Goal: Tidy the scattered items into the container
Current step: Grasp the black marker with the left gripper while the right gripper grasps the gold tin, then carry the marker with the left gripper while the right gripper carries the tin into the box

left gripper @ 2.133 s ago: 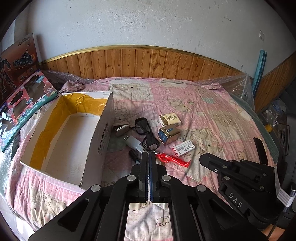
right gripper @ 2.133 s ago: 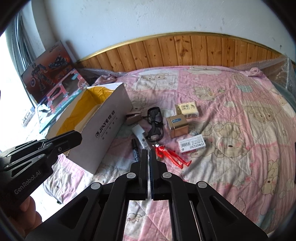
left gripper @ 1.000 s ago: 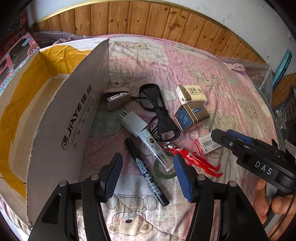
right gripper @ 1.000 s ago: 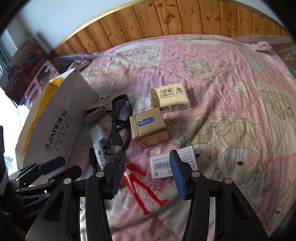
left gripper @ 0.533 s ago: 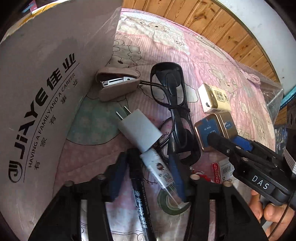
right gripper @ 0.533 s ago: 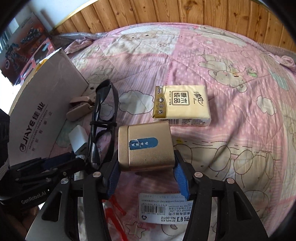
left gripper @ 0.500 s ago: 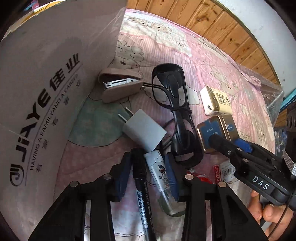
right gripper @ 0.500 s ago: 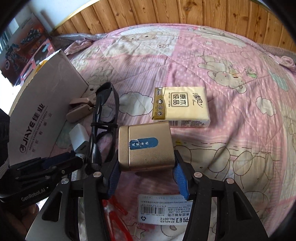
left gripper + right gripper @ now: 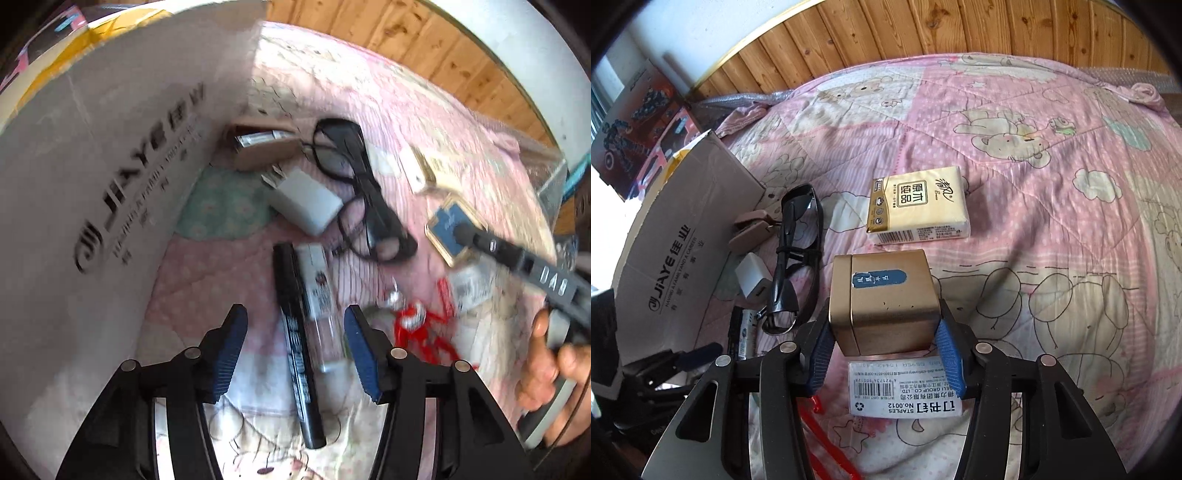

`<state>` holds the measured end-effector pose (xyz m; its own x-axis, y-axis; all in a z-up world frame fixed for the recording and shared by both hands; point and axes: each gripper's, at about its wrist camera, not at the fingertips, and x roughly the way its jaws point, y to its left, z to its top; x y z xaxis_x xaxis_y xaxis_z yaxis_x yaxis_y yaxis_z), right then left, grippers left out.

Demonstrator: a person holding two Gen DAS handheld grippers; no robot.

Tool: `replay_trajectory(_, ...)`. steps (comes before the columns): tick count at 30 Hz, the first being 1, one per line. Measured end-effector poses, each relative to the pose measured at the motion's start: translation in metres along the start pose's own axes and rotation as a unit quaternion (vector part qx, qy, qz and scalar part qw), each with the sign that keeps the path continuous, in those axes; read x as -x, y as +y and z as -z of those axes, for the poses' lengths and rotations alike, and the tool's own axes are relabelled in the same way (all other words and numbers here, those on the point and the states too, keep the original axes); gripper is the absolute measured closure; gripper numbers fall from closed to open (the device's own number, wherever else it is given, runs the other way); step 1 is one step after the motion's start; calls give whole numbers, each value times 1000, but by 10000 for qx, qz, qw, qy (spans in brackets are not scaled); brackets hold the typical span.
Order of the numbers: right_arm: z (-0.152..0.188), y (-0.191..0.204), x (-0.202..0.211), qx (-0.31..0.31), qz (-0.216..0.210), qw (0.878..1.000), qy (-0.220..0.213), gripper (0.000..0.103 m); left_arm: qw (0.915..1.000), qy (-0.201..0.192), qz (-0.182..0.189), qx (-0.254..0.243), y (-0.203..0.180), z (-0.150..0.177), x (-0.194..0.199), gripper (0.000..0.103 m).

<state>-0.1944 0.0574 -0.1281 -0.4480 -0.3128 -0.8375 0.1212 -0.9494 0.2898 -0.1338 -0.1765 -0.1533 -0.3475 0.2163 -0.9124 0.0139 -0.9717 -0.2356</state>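
My right gripper (image 9: 884, 350) is shut on a gold tin (image 9: 886, 295) with a blue label; both blue pads press its sides, just above a white staples box (image 9: 905, 391). My left gripper (image 9: 295, 350) is open over the quilt, its view blurred. A black marker (image 9: 295, 332) and a clear tube with a white cap (image 9: 319, 291) lie between its fingers, untouched. The open cardboard box (image 9: 92, 166) stands right beside them on the left. Black glasses (image 9: 362, 206), a white charger (image 9: 303, 203) and a brown stapler (image 9: 258, 147) lie further ahead.
A yellow tissue pack (image 9: 916, 203) lies beyond the tin. A red toy figure (image 9: 417, 328) sits right of the tube. A hand (image 9: 546, 365) holds the right tool. Toy boxes (image 9: 639, 110) lean behind the cardboard box. Wood panelling (image 9: 923, 33) edges the bed.
My right gripper closed onto the gold tin and it sits nearer the camera. My left gripper's fingers spread wider and drew back from the marker and tube.
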Motion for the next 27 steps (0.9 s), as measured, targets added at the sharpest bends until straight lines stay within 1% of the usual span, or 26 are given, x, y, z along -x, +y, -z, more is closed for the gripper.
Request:
replay_trajectory(1,1,-1,1,-42,-28,10000,-4,50,10000,0,58,-20,-1,4,0,61)
replay_trajectory(3,3,-3,4,-106,-66,9999,-16,50,9998,-111,66,-129,-2,11,6,74)
replay_trajectory(4,4,-3,5,-132,-91,9999,-14,50,9996,-144,35,-235,-3,13,8,76)
replay_trajectory(6,5,-5,5,-155,-110,9998,-10,50,9992,-196,-92,-327,-2,17,11,76)
replay_trajectory(8,5,-4,5,-141,-106,9998,-5,50,9993,-199,-143,-284,3,20,13,76)
replay_trajectory(9,4,-4,4,-114,-91,9999,6,50,9992,-201,-206,-275,5,21,13,70)
replay_trajectory(10,4,-2,3,-61,-60,10000,17,50,9988,-175,-334,-314,6,23,12,70)
replay_trajectory(11,4,-1,1,-15,-25,10000,14,49,9978,-163,-493,-407,5,25,10,73)
replay_trajectory(13,3,1,-3,51,10,10000,26,49,9941,-237,-773,-727,-5,28,9,73)
replay_trajectory(14,3,2,-6,75,47,10000,44,49,9928,-244,-839,-815,-10,27,8,73)
replay_trajectory(16,1,2,-12,64,103,9999,55,49,9922,-250,-843,-882,-14,22,7,74)
replay_trajectory(17,1,2,-13,65,117,9999,52,50,9920,-264,-805,-933,-15,21,7,83)
replay_trajectory(18,0,2,-13,67,119,9999,31,50,9920,-274,-777,-953,-14,21,7,88)
replay_trajectory(22,0,3,-2,62,89,9999,-85,50,9953,-210,-581,-750,-4,21,17,89)
replay_trajectory(27,2,5,12,11,47,9999,-156,50,9972,-263,-379,-585,13,22,38,89)
